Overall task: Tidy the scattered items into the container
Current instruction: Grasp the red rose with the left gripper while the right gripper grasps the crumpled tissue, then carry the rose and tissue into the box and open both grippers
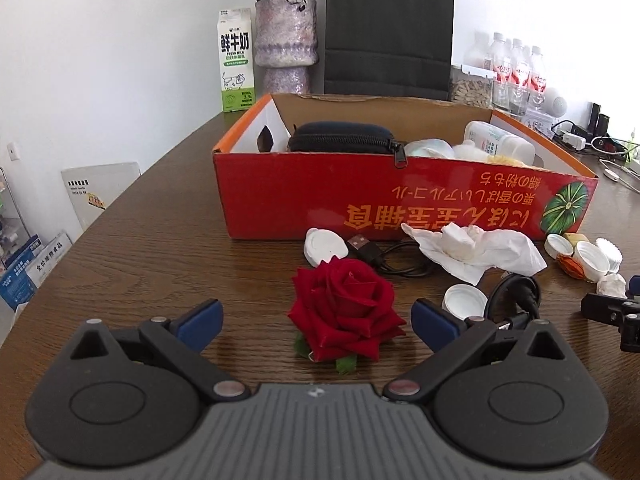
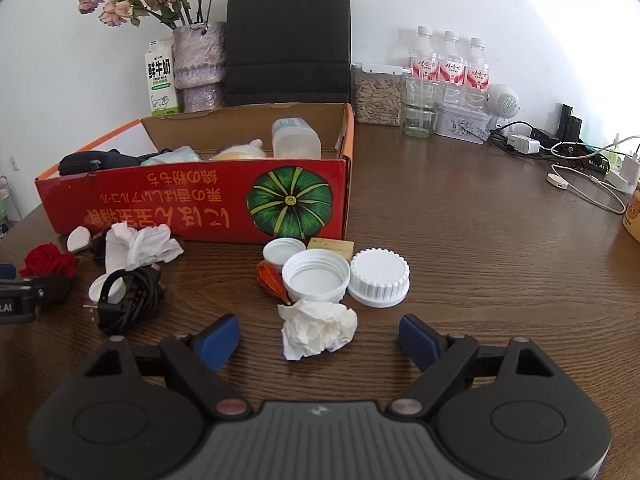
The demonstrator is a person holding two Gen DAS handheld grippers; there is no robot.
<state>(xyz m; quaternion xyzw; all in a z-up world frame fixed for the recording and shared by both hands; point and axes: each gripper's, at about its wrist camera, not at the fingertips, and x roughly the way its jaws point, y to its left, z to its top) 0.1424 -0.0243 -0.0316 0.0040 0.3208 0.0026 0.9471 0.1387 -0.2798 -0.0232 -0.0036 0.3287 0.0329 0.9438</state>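
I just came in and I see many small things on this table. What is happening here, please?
A person holds two grippers and is tidying clutter into the red cardboard box, which already holds some items. The left gripper is open around the red rose. The right gripper is open around a crumpled tissue. Neither is gripped yet. White caps, cables and another tissue still lie outside.
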